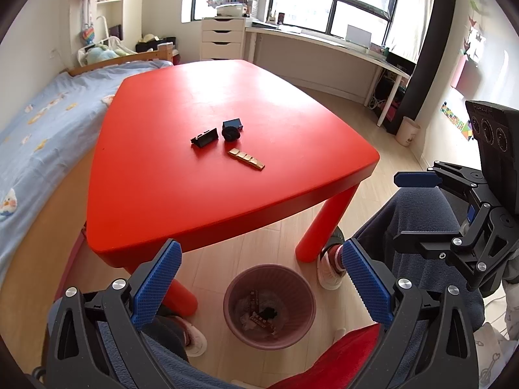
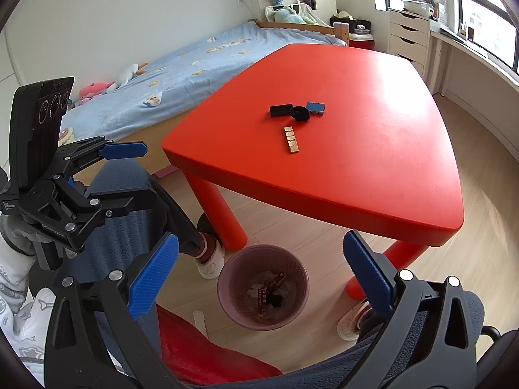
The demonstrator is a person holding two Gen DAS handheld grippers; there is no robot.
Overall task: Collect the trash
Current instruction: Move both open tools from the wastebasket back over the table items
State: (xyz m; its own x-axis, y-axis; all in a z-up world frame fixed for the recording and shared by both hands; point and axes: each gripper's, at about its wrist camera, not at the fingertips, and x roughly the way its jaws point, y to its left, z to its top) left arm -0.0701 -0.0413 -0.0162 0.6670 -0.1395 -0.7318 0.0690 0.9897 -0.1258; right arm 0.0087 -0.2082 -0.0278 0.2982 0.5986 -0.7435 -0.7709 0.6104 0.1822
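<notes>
Several pieces of trash lie mid-table on the red table (image 1: 162,194) (image 2: 373,175): a black clip-like piece (image 1: 204,137) (image 2: 280,110), a black round lump (image 1: 231,134) (image 2: 300,112), a small blue-topped box (image 1: 233,123) (image 2: 315,107) and a gold wrapper strip (image 1: 246,159) (image 2: 291,139). A pink bin (image 1: 259,337) (image 2: 233,308) with trash inside stands on the floor below the table's near edge. My left gripper (image 1: 261,278) (image 2: 128,175) is open and empty above the bin. My right gripper (image 2: 261,275) (image 1: 408,210) is open and empty, beside the left one.
The person's knees, slippers and a red seat (image 1: 337,353) are under the grippers. A bed (image 1: 42,123) runs along the table's left side. A desk (image 1: 324,40), a drawer unit (image 1: 222,39) and a small bin (image 1: 408,131) stand by the window.
</notes>
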